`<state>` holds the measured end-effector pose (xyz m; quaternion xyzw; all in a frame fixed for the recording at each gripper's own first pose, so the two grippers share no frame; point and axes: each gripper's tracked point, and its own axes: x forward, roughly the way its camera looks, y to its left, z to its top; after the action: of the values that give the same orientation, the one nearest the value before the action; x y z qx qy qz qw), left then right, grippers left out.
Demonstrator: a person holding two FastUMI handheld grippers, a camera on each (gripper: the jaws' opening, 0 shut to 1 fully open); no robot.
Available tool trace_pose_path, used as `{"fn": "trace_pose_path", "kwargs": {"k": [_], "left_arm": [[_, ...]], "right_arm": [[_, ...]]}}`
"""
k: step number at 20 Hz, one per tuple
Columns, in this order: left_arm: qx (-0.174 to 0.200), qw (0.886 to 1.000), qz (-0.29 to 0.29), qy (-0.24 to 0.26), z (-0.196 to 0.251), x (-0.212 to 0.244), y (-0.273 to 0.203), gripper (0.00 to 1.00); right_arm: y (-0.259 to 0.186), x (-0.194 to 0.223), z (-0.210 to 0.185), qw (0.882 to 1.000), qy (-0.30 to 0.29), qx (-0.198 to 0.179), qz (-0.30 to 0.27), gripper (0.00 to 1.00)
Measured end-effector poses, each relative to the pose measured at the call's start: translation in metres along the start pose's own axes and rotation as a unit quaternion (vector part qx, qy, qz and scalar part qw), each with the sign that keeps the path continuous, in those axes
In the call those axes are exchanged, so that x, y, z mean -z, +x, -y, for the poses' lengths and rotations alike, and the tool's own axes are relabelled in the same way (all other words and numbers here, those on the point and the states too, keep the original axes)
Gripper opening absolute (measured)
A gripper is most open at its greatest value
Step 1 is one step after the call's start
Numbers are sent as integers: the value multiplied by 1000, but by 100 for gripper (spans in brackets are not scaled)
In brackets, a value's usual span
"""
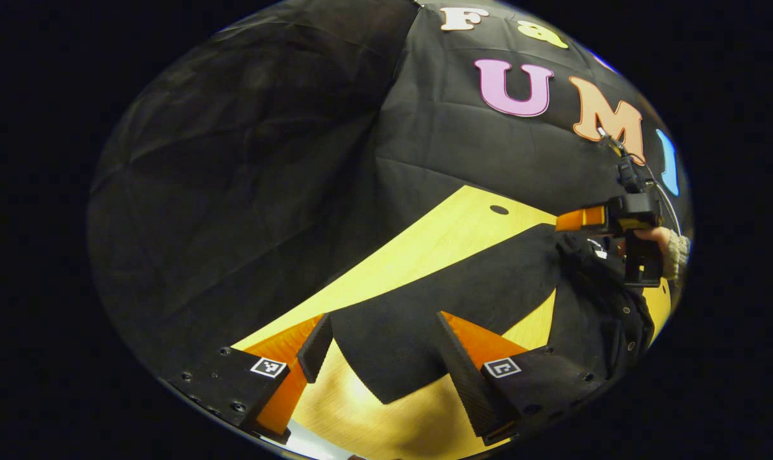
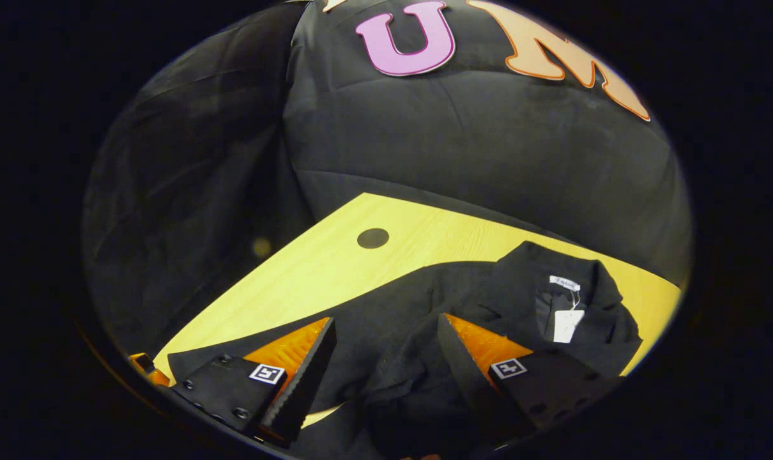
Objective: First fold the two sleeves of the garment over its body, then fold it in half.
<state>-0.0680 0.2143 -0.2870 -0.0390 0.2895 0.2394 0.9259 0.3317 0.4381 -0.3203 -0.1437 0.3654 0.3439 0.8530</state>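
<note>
A black garment lies on the yellow wooden table (image 1: 425,246). In the left gripper view its sleeve (image 1: 425,300) stretches flat toward me, and the cuff end lies between the fingers of my left gripper (image 1: 383,319), which stands open above it. The body (image 1: 607,306) is bunched at the right, where a hand (image 1: 664,243) holds my right gripper (image 1: 581,219) over it. In the right gripper view the collar (image 2: 572,268) with a white label and hang tag (image 2: 565,326) sits at the right. My right gripper (image 2: 385,321) is open, with rumpled black fabric (image 2: 393,377) between its fingers.
A round dark hole (image 1: 499,209) (image 2: 373,238) is set in the tabletop beyond the sleeve. The far table edge (image 2: 463,207) meets the black cloth wall. Bare wood (image 2: 310,268) lies left of the garment.
</note>
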Motion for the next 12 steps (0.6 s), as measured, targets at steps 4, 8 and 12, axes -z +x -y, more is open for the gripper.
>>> {"fn": "trace_pose_path", "kwargs": {"k": [4,8,12], "left_arm": [[-8,1000,-20,6,-3,11,9,96],[-15,999,-27,29,-1,20,14,96],[-14,998,-44,43,4,32,16,96]], "right_arm": [[-57,-22,6,999,-12,-6,44,96],[-135,-33,28,994,-45,21,102,96],[-205,-26,56,988,-32,61,141,99]]}}
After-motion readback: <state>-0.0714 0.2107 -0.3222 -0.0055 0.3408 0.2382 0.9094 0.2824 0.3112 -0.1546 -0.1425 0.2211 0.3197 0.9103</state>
